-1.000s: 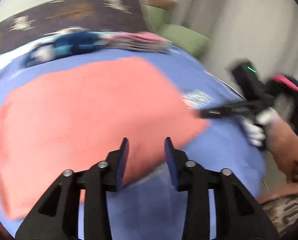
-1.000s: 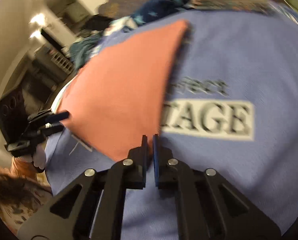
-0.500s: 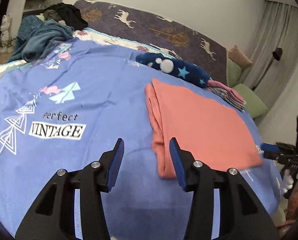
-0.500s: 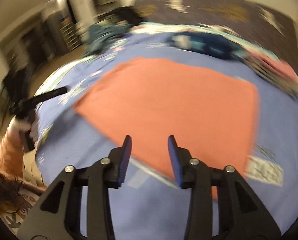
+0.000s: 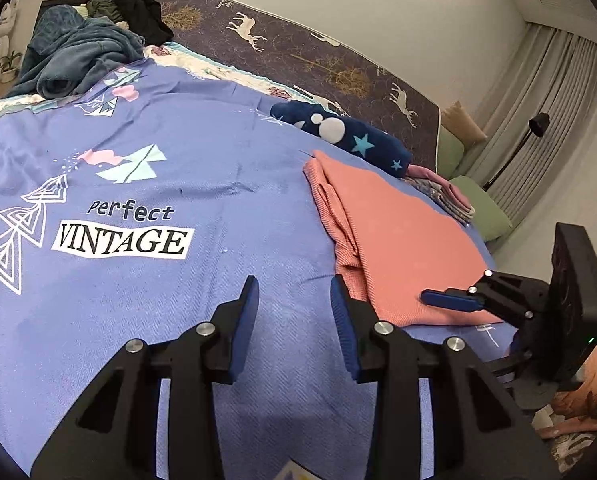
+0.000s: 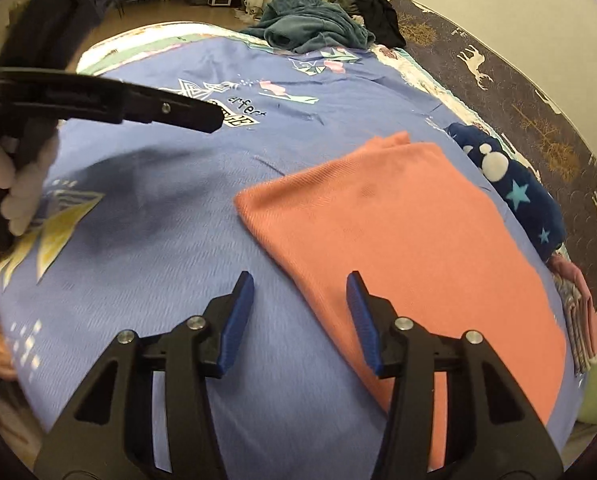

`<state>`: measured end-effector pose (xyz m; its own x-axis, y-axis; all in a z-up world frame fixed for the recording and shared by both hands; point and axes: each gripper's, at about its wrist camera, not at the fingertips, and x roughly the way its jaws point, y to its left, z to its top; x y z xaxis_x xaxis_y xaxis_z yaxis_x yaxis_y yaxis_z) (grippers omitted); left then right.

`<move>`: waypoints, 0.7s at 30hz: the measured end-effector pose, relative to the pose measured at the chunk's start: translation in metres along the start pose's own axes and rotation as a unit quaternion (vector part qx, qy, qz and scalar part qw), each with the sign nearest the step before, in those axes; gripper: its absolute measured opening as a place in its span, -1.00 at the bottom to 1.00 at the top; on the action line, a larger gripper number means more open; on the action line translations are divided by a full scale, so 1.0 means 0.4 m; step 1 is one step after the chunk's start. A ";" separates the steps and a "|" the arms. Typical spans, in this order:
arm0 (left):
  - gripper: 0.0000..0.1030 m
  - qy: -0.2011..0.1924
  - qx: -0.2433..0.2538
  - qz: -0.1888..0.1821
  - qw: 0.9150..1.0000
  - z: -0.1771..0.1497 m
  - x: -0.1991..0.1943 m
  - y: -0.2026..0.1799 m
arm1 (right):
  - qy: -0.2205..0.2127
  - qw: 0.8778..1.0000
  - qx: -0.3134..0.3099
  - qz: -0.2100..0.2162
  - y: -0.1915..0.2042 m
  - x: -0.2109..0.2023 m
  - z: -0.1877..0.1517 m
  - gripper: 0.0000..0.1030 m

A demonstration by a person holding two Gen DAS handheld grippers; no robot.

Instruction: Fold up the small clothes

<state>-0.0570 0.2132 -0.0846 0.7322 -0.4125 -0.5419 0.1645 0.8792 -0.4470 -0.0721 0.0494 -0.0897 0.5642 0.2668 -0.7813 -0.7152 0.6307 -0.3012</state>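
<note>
Left wrist view: the left gripper (image 5: 294, 304) hangs over the blue sheet (image 5: 186, 152), its blue pads apart with only bare sheet between them. Its jaws have just been closing a little, and nothing is held. The pink cloth (image 5: 398, 236) lies flat on the sheet to the right, its left edge bunched in loose folds, its near corner just beside the gripper's right finger. The right gripper (image 5: 450, 300) reaches in from the right edge, one blue finger lying over the cloth's near right corner; from here I cannot tell whether it touches. Past the cloth lies a navy star-print roll (image 5: 350, 136), and beside that a small stack of folded clothes (image 5: 442, 192). A teal blanket (image 5: 74, 56) is heaped at the far left.

Right wrist view: the right gripper (image 6: 300, 312) has its jaws spread, having just been opening, and nothing sits between the pads. The cloth (image 6: 410, 248) lies flat on the sheet (image 6: 170, 264), its near edge passing under the right finger (image 6: 362, 320). The left gripper (image 6: 214, 114) crosses the upper left, blurred, held by a white-gloved hand (image 6: 18, 184). The navy roll (image 6: 510, 192) lies along the cloth's far side, the folded stack (image 6: 578, 320) at its right
</note>
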 end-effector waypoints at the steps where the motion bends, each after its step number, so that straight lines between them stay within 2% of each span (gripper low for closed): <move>1: -0.26 0.000 -0.003 -0.005 1.000 0.006 0.005 0.006 | -0.003 1.000 -0.001 -0.004 0.006 0.011 0.008 -0.04; 7: -0.26 0.006 -0.002 -0.047 0.999 0.065 0.058 0.017 | -0.018 1.000 0.003 -0.020 0.018 0.055 0.056 -0.04; 9: -0.20 0.020 -0.006 -0.082 0.996 0.091 0.091 0.022 | -0.024 0.999 -0.008 -0.036 0.030 0.069 0.072 -0.04; 10: -0.15 0.032 -0.008 -0.103 0.994 0.108 0.117 0.024 | -0.026 0.999 -0.016 -0.042 0.034 0.076 0.078 -0.11; 11: -0.08 0.042 -0.009 -0.117 0.992 0.124 0.143 0.025 | -0.029 0.998 -0.022 -0.042 0.040 0.081 0.084 -0.33; 12: -0.08 0.059 -0.010 -0.134 0.989 0.146 0.182 0.025 | -0.031 0.998 -0.026 -0.037 0.044 0.083 0.086 -0.47; 13: -0.08 0.074 -0.010 -0.147 0.986 0.162 0.215 0.024 | -0.031 0.998 -0.029 -0.037 0.048 0.086 0.088 -0.72; 17: -0.08 0.136 -0.030 -0.184 0.973 0.223 0.370 0.020 | -0.041 0.998 -0.018 -0.037 0.040 0.081 0.097 -0.86; 18: -0.17 0.145 -0.040 -0.192 0.970 0.234 0.410 0.018 | -0.046 0.998 -0.014 -0.030 0.038 0.073 0.101 -0.86; 19: -0.36 0.145 -0.043 -0.200 0.968 0.243 0.431 0.015 | -0.049 0.998 -0.014 -0.029 0.039 0.066 0.103 -0.86; 20: -0.81 0.145 -0.044 -0.200 0.968 0.250 0.449 0.014 | -0.050 0.998 -0.020 -0.031 0.045 0.062 0.105 -0.86; 21: -0.82 0.154 -0.050 -0.201 0.966 0.252 0.469 0.018 | -0.047 0.998 -0.028 -0.032 0.048 0.067 0.102 -0.86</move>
<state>0.1479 0.1661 -0.1176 0.3891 -0.7812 -0.4882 0.3186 0.6113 -0.7244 -0.0538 0.0985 -0.0942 0.6433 0.2958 -0.7062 -0.6972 0.6076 -0.3806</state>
